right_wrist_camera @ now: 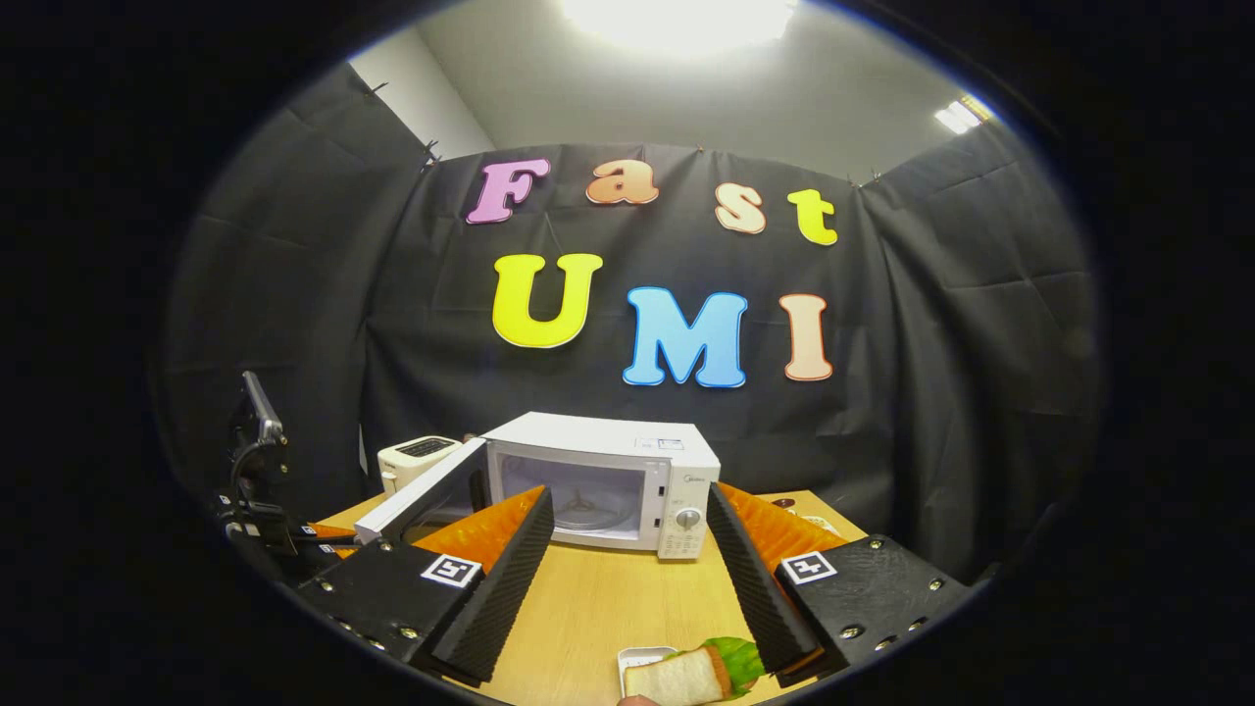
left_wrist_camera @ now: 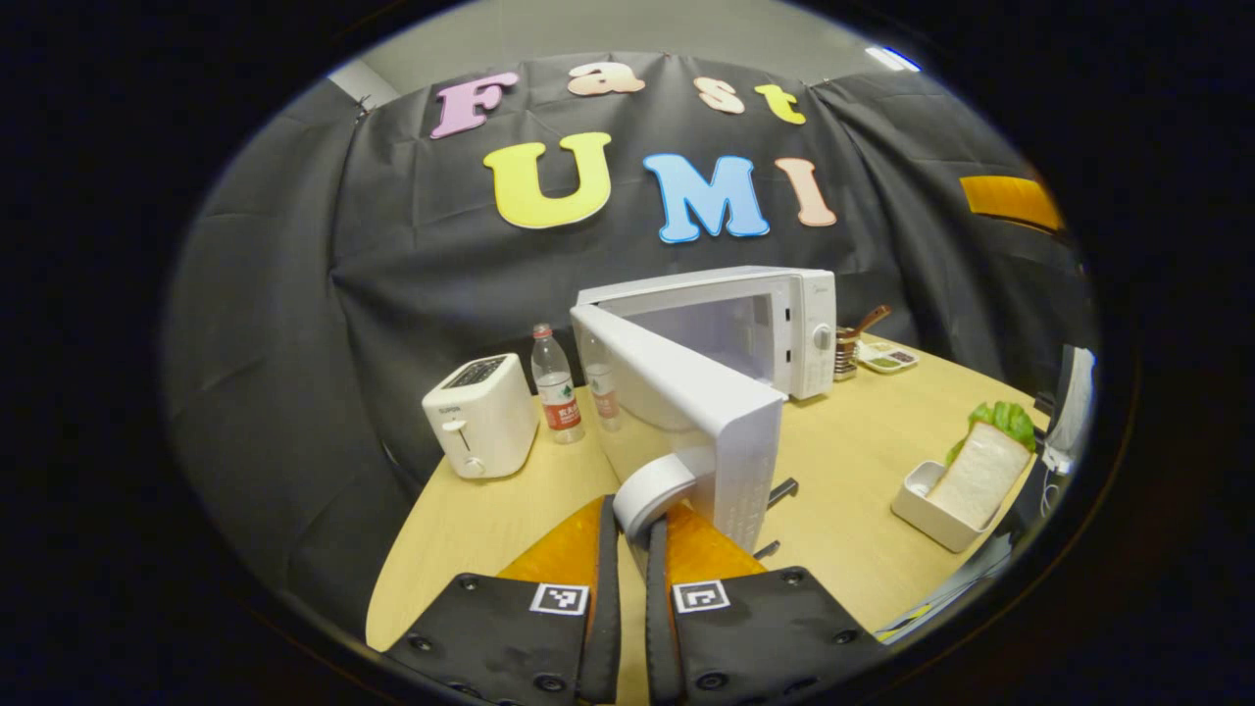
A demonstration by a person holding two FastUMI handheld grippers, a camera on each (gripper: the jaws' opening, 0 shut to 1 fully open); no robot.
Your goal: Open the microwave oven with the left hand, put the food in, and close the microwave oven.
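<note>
The white microwave (left_wrist_camera: pixel 784 328) stands at the back of the wooden table with its door (left_wrist_camera: pixel 686 392) swung wide open towards me. My left gripper (left_wrist_camera: pixel 632 515) is shut on the door's white curved handle (left_wrist_camera: pixel 655 487), one finger on each side. A sandwich with lettuce (left_wrist_camera: pixel 980 471) leans in a small white tray (left_wrist_camera: pixel 922 510) at the right. In the right gripper view, my right gripper (right_wrist_camera: pixel 628 495) is open and holds nothing. It faces the microwave (right_wrist_camera: pixel 608 471) and its open door (right_wrist_camera: pixel 422 500), with the sandwich (right_wrist_camera: pixel 686 677) low between the fingers' bases.
A white toaster (left_wrist_camera: pixel 480 417) and two water bottles (left_wrist_camera: pixel 556 387) stand left of the microwave. A small dish and a cup of utensils (left_wrist_camera: pixel 863 348) sit behind its right side. Bare tabletop (left_wrist_camera: pixel 843 461) lies between the door and the tray.
</note>
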